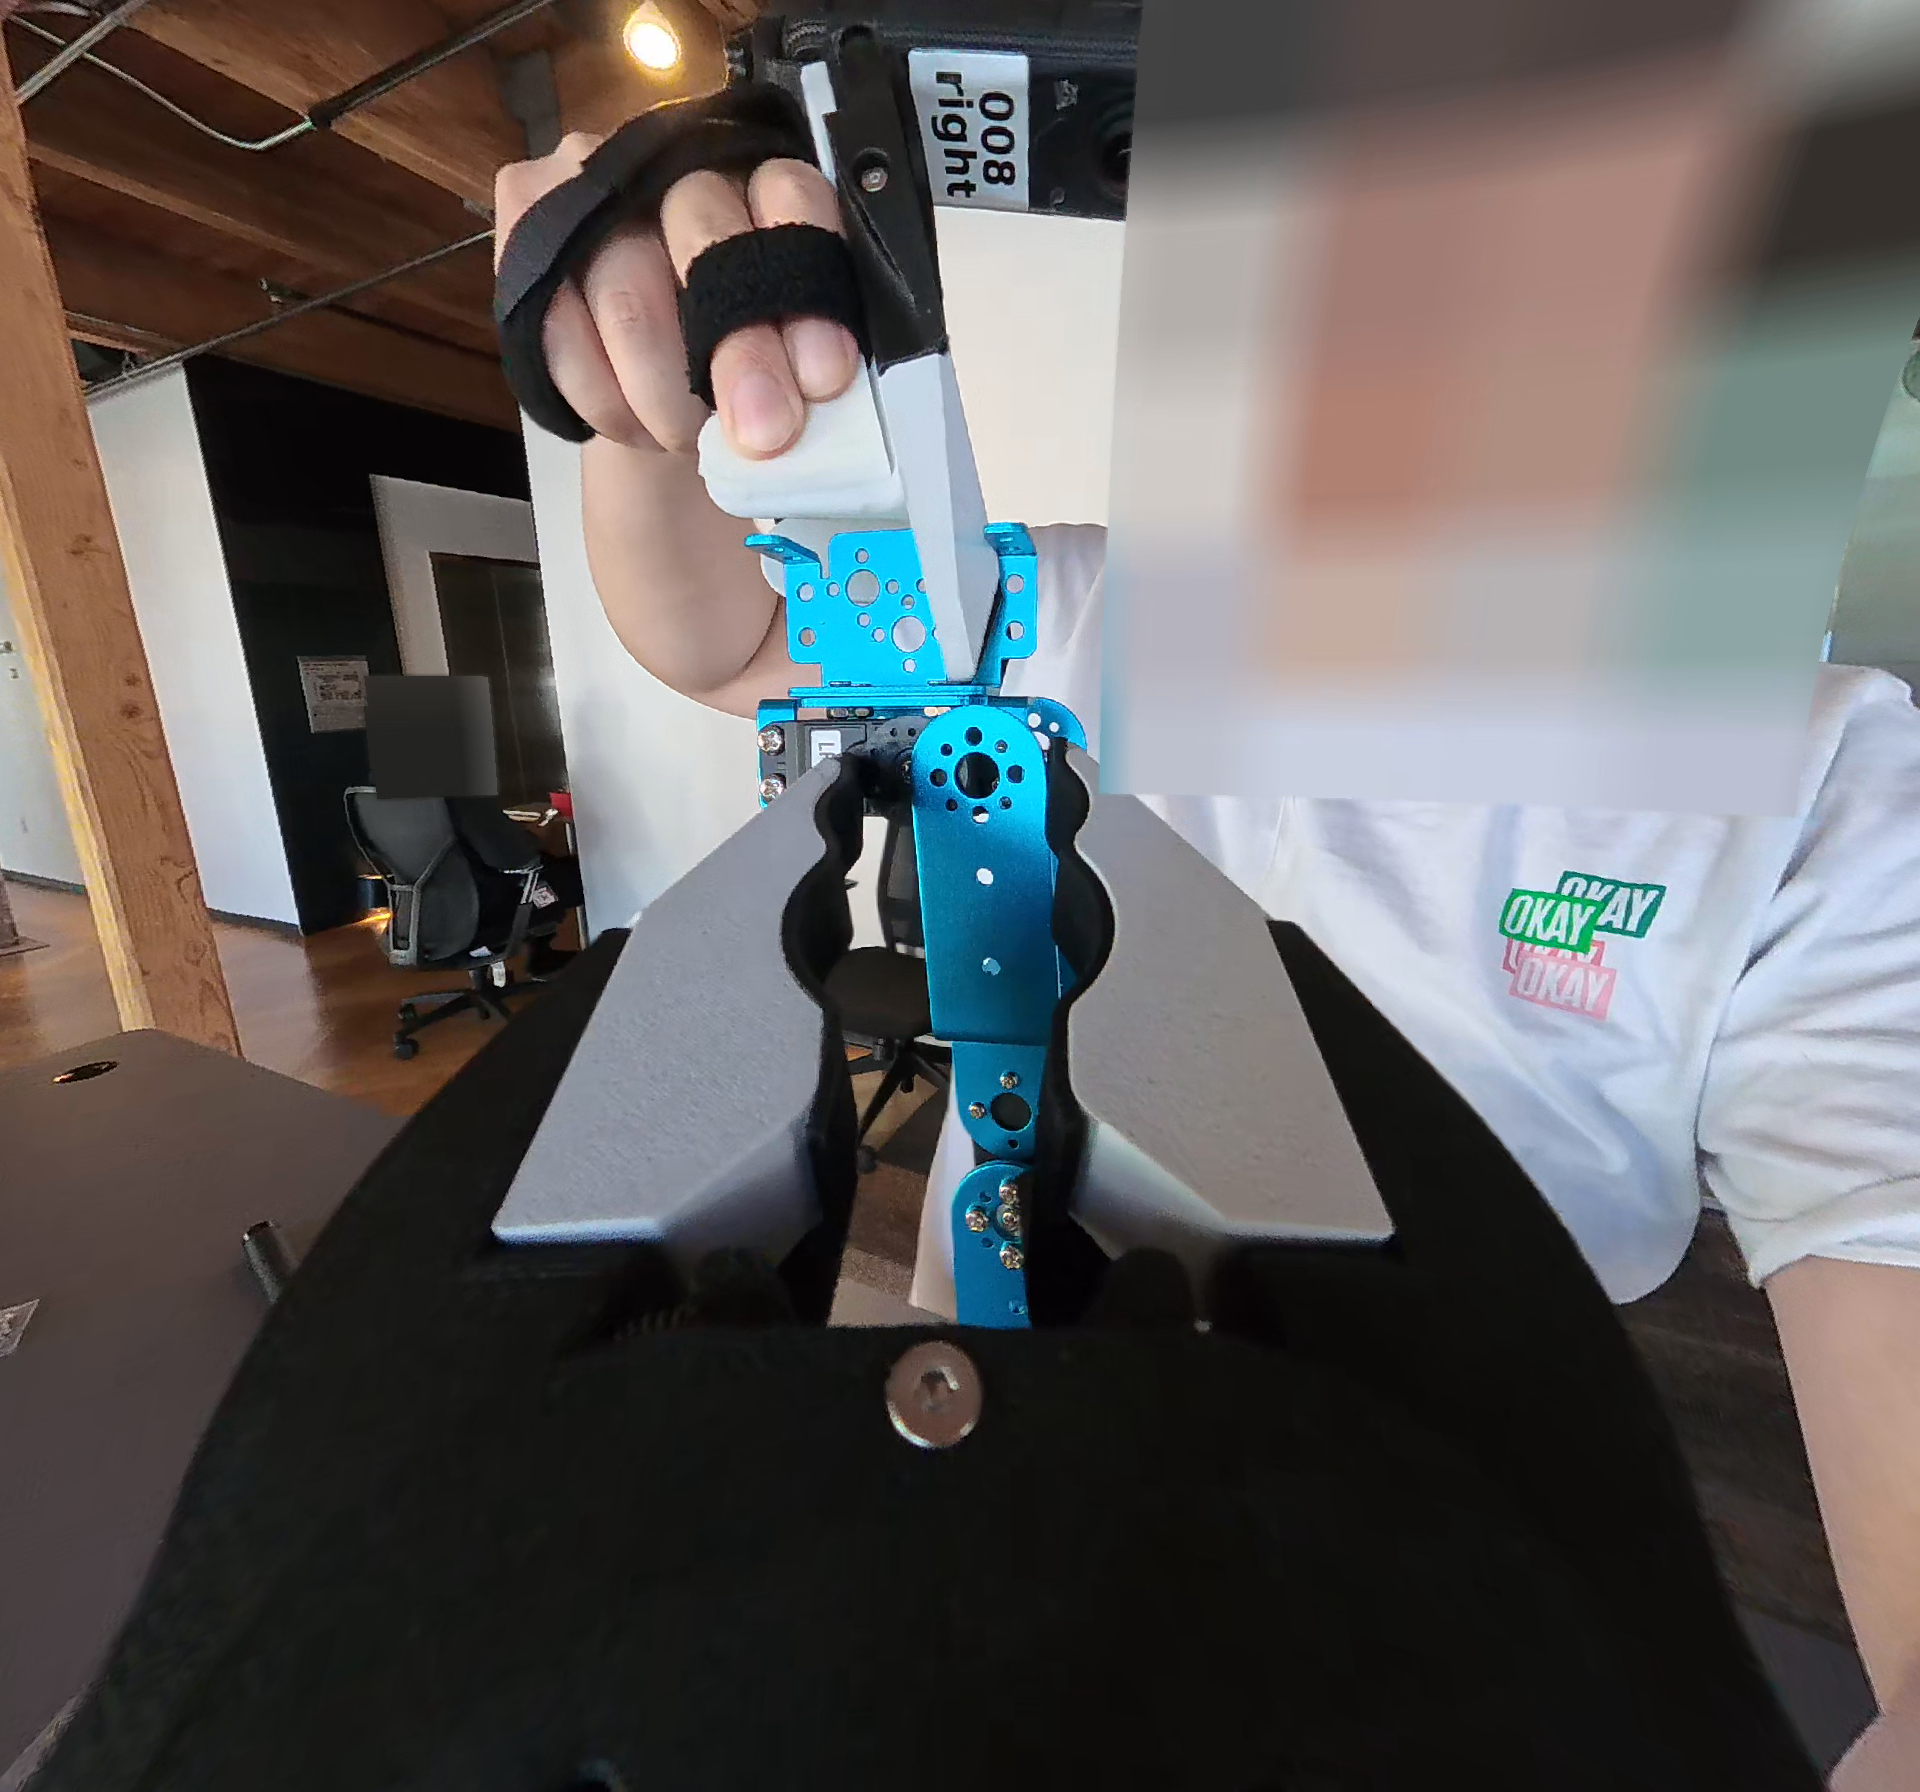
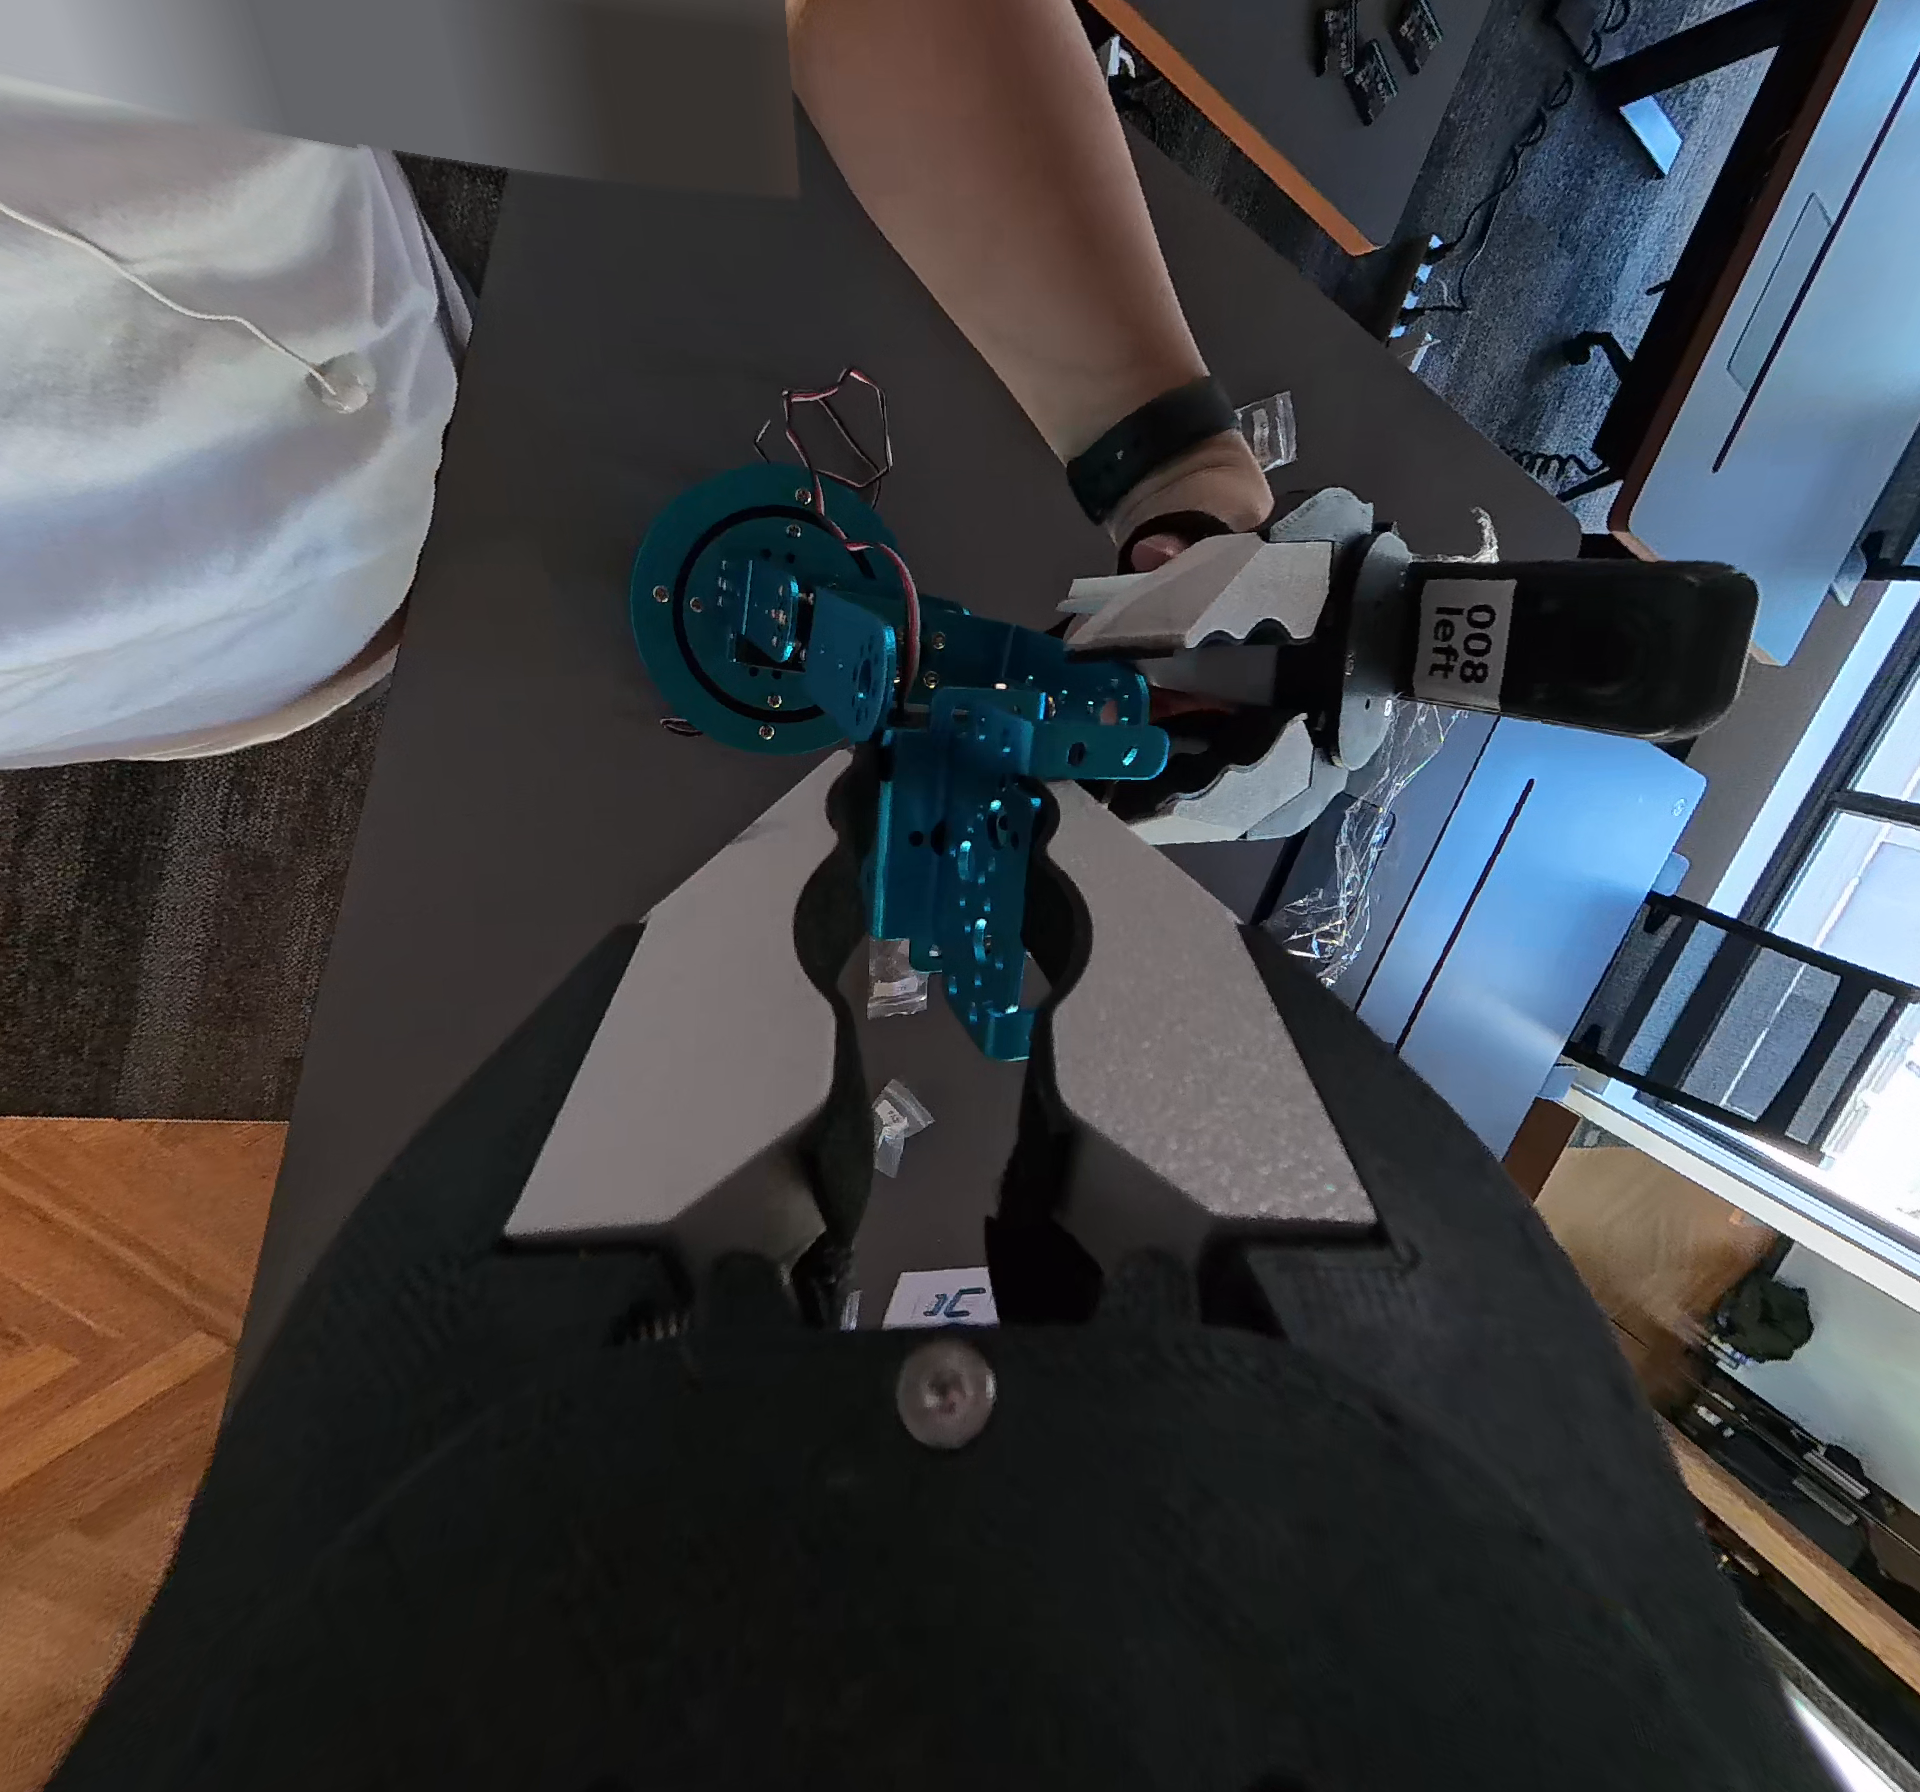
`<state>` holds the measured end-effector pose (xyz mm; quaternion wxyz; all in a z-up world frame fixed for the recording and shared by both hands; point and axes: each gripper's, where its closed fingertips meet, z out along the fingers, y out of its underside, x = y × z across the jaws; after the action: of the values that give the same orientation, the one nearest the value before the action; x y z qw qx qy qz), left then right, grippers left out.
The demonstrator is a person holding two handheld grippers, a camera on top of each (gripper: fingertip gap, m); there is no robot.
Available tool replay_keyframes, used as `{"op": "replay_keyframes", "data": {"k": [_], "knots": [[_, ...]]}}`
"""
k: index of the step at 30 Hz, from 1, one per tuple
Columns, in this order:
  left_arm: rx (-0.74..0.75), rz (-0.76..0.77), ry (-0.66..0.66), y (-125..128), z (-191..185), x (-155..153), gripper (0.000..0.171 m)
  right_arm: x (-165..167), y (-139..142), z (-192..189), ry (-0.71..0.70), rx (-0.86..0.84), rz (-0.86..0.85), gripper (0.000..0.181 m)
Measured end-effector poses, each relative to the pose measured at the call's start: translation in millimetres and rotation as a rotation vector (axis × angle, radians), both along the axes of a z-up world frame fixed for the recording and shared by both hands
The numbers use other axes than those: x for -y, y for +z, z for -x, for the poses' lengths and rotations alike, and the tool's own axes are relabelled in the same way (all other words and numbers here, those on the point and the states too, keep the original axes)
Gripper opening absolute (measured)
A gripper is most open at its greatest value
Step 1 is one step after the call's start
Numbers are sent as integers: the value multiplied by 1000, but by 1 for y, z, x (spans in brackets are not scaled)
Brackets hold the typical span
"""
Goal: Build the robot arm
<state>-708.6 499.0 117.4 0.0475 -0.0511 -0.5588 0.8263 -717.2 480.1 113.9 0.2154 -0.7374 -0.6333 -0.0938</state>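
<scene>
A blue metal robot arm with a black servo and red-black wires rises from a round blue base (image 2: 698, 599) over a dark grey table (image 2: 582, 308). My left gripper (image 1: 961, 776) is shut on the arm's long blue link (image 1: 987, 911); it also shows in the right wrist view (image 2: 1195, 672), coming in from the right. My right gripper (image 2: 945, 807) is shut on the blue perforated bracket (image 2: 956, 869) at the arm's end. In the left wrist view it (image 1: 940, 599) comes down from above onto that bracket (image 1: 868, 604), held by a hand (image 1: 623, 319) in black straps.
Small clear bags of parts (image 2: 896, 1114) and crumpled plastic wrap (image 2: 1351, 869) lie on the table. A person in a white shirt (image 1: 1455, 1067) stands close behind. A second table with black parts (image 2: 1371, 49), an office chair (image 1: 447, 911) and a wooden post (image 1: 83, 703) are farther off. Left and right tips are no more than a few centimetres apart.
</scene>
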Motion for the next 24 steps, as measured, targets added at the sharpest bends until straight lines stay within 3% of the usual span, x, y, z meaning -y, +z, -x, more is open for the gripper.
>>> {"op": "replay_keyframes", "data": {"k": [4,8,16,19,24], "knots": [[-27,3,2,1,-1,0,34,1,0,0,11,5,1,25],[-27,10,163,0,-12,-4,46,0,0,-3,8,-7,5,26],[-74,-36,246,-7,-14,-4,50,-1,0,-2,32,-8,14,25],[-79,-50,366,-6,-17,-7,52,-1,0,-2,29,-12,11,25],[-69,-127,712,-2,-13,-17,48,-2,0,-2,27,-22,6,25]]}}
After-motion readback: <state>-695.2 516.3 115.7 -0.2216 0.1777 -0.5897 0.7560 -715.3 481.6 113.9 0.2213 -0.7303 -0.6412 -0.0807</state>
